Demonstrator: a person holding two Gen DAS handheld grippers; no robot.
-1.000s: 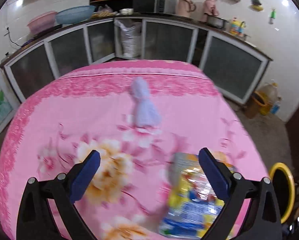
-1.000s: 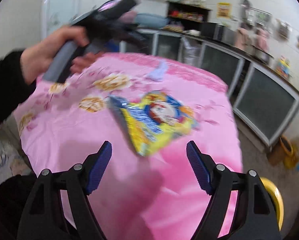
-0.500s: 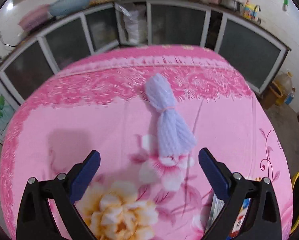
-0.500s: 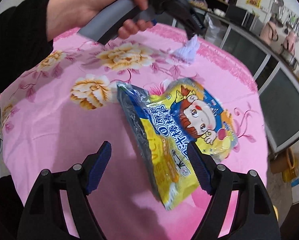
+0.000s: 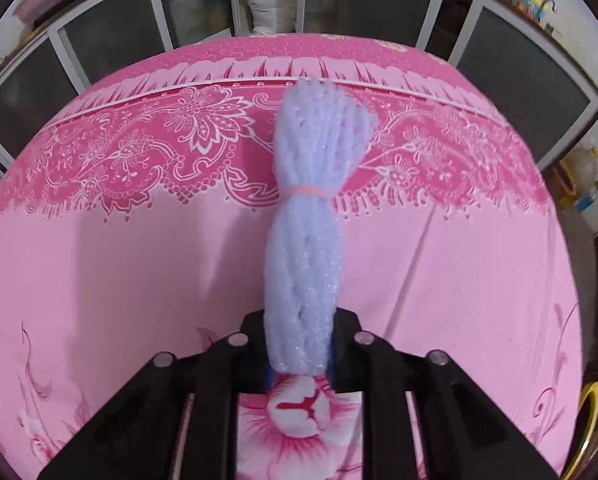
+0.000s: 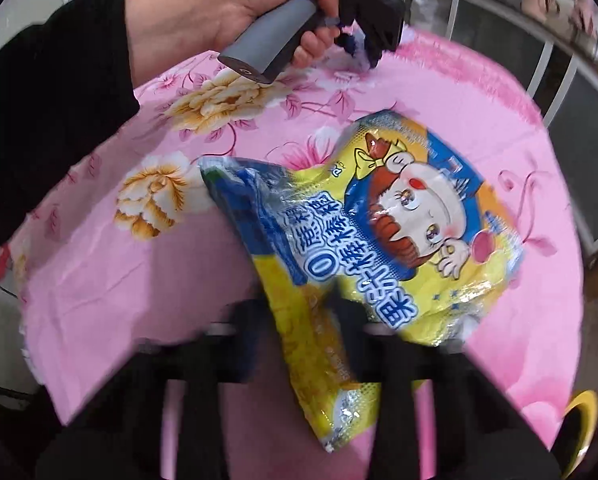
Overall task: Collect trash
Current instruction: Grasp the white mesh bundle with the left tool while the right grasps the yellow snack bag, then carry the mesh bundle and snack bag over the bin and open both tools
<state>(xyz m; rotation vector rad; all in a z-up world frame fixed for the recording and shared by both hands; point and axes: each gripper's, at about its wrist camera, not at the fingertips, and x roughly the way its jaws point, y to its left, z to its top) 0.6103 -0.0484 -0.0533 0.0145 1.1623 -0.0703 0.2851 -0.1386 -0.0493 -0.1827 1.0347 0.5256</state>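
The pale foam net bundle (image 5: 305, 236) lies on the pink tablecloth (image 5: 99, 280), its near end clamped in the just-closed left gripper (image 5: 301, 354). The snack wrapper (image 6: 363, 248) seems pinched by the blurred, just-closed right gripper (image 6: 299, 328).

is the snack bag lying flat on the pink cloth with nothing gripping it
No, the right gripper has just closed on the near edge of the snack bag.

Bare tablecloth (image 5: 119, 264) around foam bundle (image 5: 305, 240)
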